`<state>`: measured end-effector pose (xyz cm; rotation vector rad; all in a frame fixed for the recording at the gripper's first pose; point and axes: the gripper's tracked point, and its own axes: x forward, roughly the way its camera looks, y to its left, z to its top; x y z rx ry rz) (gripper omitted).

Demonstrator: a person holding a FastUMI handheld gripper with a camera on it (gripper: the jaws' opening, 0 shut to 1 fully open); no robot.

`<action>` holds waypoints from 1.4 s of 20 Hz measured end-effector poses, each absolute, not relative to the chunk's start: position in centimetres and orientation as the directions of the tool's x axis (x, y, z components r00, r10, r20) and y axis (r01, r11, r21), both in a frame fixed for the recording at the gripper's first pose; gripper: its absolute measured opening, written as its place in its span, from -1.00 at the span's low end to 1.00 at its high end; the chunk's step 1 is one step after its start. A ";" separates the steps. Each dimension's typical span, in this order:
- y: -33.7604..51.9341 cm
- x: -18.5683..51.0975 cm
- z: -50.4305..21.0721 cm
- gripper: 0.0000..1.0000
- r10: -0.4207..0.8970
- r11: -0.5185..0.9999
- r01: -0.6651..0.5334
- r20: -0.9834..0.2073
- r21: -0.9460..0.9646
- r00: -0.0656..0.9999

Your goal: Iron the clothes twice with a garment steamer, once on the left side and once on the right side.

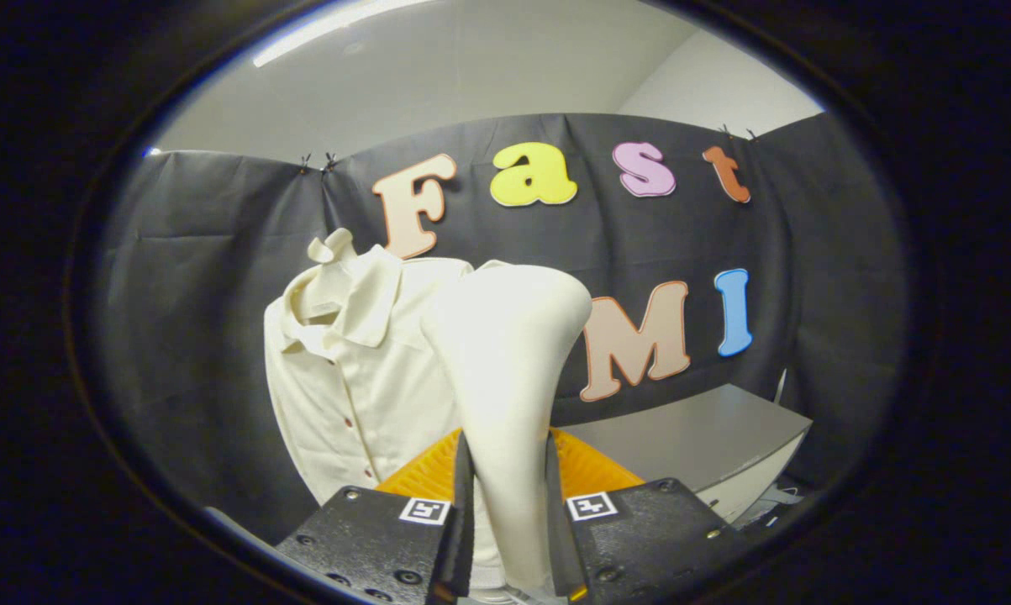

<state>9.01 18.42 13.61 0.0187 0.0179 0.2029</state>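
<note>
While the gripper (509, 512) grips the narrow neck of the smooth cream plastic garment steamer (509, 353) between both fingers, its flared head rises before the cream collared button-front shirt (350, 378) hanging just beyond. Probably top-heavy and slick; the waist hold suits. Shirt soft, yielding.

Garment steamer (509, 361): we record smooth, matt plastic, its handle clamped between both fingers of the gripper (509, 521). Polo shirt (350, 378): soft woven cloth, finely textured, matt, with small glossy buttons. We list the table (707, 437) beyond the fingers as smooth, satin-finished board, and the booth wall (202, 277) as matt, creased cloth.
</note>
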 end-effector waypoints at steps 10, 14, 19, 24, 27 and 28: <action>30.5 7.6 9.1 -0.28 0.393 0.919 -0.393 -0.034 0.018 0.919; 35.6 7.8 7.6 -0.29 0.451 0.892 -0.450 -0.012 0.049 0.892; 41.3 9.7 4.9 -0.29 0.459 0.886 -0.457 -0.007 0.081 0.888; 45.5 11.8 1.3 -0.28 0.456 0.887 -0.448 -0.060 0.115 0.888; 46.2 14.1 0.4 -0.28 0.404 0.908 -0.389 -0.075 0.155 0.912; 46.2 14.9 0.1 -0.29 0.370 0.918 -0.351 -0.086 0.184 0.925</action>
